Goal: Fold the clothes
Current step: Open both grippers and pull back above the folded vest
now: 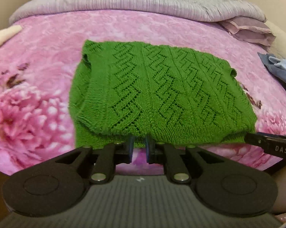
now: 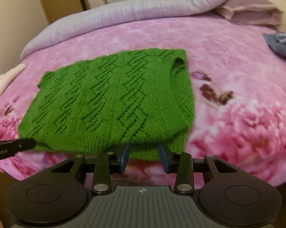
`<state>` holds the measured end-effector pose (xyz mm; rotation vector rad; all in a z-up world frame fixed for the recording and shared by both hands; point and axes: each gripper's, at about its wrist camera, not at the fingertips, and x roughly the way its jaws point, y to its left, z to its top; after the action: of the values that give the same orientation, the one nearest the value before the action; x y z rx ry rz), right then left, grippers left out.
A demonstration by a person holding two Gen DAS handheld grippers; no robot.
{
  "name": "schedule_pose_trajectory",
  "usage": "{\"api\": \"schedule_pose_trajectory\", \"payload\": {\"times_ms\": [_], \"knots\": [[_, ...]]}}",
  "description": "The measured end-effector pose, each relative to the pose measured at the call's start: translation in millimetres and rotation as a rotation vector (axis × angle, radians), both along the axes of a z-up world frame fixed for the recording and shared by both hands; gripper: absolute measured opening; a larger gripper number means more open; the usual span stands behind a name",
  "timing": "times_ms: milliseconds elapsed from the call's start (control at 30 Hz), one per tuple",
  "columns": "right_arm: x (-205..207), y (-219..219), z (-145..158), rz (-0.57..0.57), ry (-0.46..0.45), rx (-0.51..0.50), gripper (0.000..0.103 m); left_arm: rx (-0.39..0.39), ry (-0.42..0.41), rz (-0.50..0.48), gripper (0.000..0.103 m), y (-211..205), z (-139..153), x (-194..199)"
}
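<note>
Green knitted sweater (image 1: 158, 93), folded, flat on pink floral blanket (image 1: 38, 87), near hem just ahead of left gripper (image 1: 139, 148) and right gripper (image 2: 143, 157); jaws apart, empty. Bare blanket all round; grey quilt (image 2: 124, 15) beyond.

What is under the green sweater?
The green sweater is folded, so its own lower layer peeks out at the near edge. Around it lies the pink flowery blanket, which runs underneath. Anything else beneath the knit is covered and cannot be seen.
</note>
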<state>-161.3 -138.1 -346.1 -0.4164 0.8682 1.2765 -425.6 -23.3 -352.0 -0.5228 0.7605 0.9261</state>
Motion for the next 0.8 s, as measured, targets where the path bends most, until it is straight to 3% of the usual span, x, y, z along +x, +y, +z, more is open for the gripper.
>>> {"api": "schedule_pose_trajectory", "payload": {"times_ms": [200, 533, 800], "knots": [[2, -21, 13, -0.057, 0.006, -0.026, 0.039, 0.044, 0.066, -0.008, 0.014, -24, 18, -1], [-8, -21, 26, -0.015, -0.005, -0.015, 0.039, 0.065, 0.048, 0.007, 0.018, -31, 35, -15], [-5, -15, 21, -0.020, -0.005, -0.026, 0.039, 0.047, 0.024, 0.003, 0.019, -20, 29, -18]]}}
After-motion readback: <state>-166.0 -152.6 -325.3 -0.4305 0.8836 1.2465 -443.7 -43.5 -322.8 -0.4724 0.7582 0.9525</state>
